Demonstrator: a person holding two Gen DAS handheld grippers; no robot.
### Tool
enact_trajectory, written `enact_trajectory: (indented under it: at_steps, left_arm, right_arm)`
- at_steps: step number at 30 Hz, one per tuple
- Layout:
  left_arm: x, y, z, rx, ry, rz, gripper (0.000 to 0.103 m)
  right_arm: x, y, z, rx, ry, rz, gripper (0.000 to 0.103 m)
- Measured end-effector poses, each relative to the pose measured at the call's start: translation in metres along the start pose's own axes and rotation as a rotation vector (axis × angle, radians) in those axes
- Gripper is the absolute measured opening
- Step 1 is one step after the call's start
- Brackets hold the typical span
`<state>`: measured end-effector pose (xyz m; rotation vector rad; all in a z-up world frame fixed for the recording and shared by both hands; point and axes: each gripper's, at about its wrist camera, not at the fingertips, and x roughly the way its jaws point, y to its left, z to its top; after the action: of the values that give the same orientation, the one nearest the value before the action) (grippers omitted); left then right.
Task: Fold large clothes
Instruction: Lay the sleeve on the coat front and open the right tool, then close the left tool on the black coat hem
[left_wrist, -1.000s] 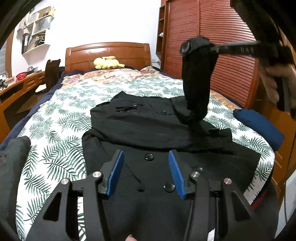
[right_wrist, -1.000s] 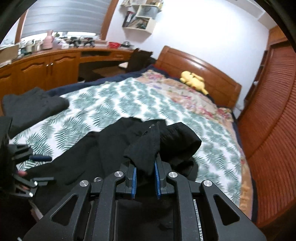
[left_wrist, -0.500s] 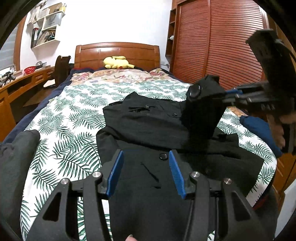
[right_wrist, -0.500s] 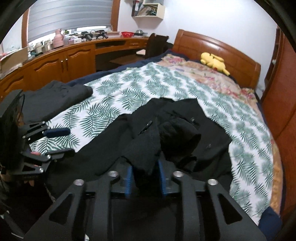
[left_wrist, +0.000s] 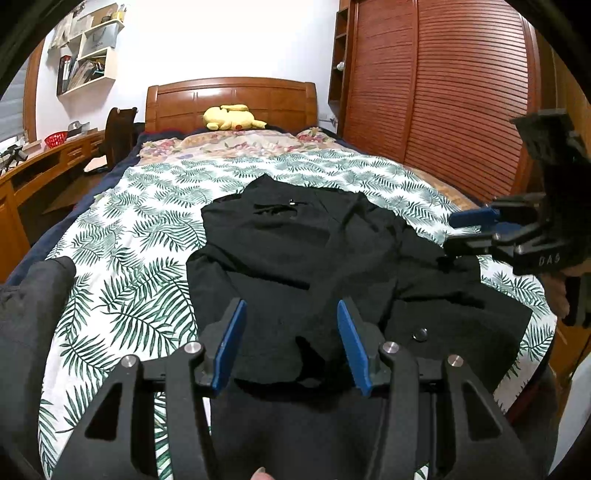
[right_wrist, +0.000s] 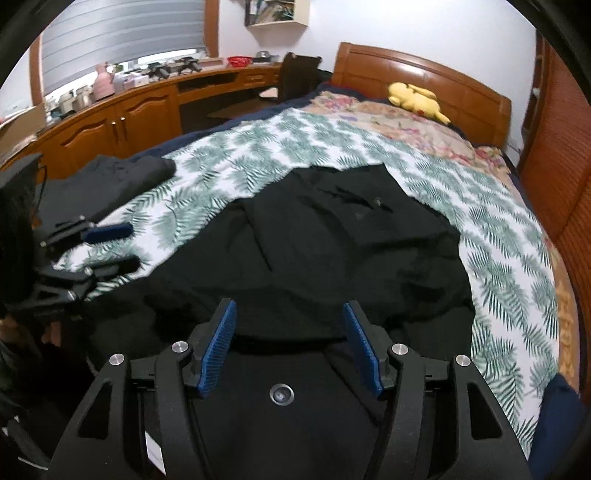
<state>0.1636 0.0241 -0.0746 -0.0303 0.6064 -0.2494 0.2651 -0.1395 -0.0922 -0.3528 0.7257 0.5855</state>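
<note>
Across a bed (left_wrist: 122, 266) covered by a white spread with green fern leaves lies the black coat (left_wrist: 295, 251), spread over the near half of the mattress in a bedroom with white walls. Behind it stands a wooden headboard (left_wrist: 231, 99), and a yellow plush toy (left_wrist: 231, 117) rests by the floral pillows. Slatted wooden wardrobe doors (left_wrist: 443, 96) run along one side of the bed, and a long wooden desk (right_wrist: 122, 114) with cupboards runs along the other under a shuttered window. A folded dark garment (right_wrist: 110, 181) sits near the bed's foot corner on the desk side, and a blue cloth (right_wrist: 557, 417) shows at the corner on the wardrobe side. The coat's long axis runs from the foot of the bed toward the headboard, with a zipped pocket on its far part and round buttons on the near part. The left gripper (left_wrist: 290, 341) hovers over the coat's near edge, jaws spread and holding nothing. The right gripper (right_wrist: 290, 341) likewise hangs above the coat near a button, its blue pads (right_wrist: 218, 345) wide apart and empty.
</note>
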Motion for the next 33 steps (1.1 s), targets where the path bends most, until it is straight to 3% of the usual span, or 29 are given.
enact_trajectory:
  at_steps: [10,16,20,25,29,33]
  left_arm:
    - [0.022,-0.006,-0.007,0.015,0.074,0.025,0.050]
    - [0.038,-0.013,-0.015,0.009,0.142,0.001,0.050]
    - [0.051,-0.018,-0.023,0.009,0.198,0.001,0.050]
    - [0.047,-0.020,-0.024,-0.001,0.178,0.011,0.050]
    - [0.042,-0.018,-0.019,-0.020,0.164,-0.030,0.049]
    - [0.044,-0.023,-0.016,0.001,0.184,-0.042,0.023]
  right_arm:
    - [0.043,-0.033,-0.062,0.094,0.054,-0.067,0.061]
    - [0.073,-0.048,-0.094,0.134,0.092,-0.101,0.061]
    - [0.078,-0.052,-0.105,0.167,0.057,-0.087,0.062]
    - [0.076,-0.054,-0.111,0.181,0.029,-0.072,0.062]
    - [0.075,-0.056,-0.113,0.197,0.017,-0.056,0.062]
    - [0.074,-0.055,-0.113,0.198,0.009,-0.055,0.062]
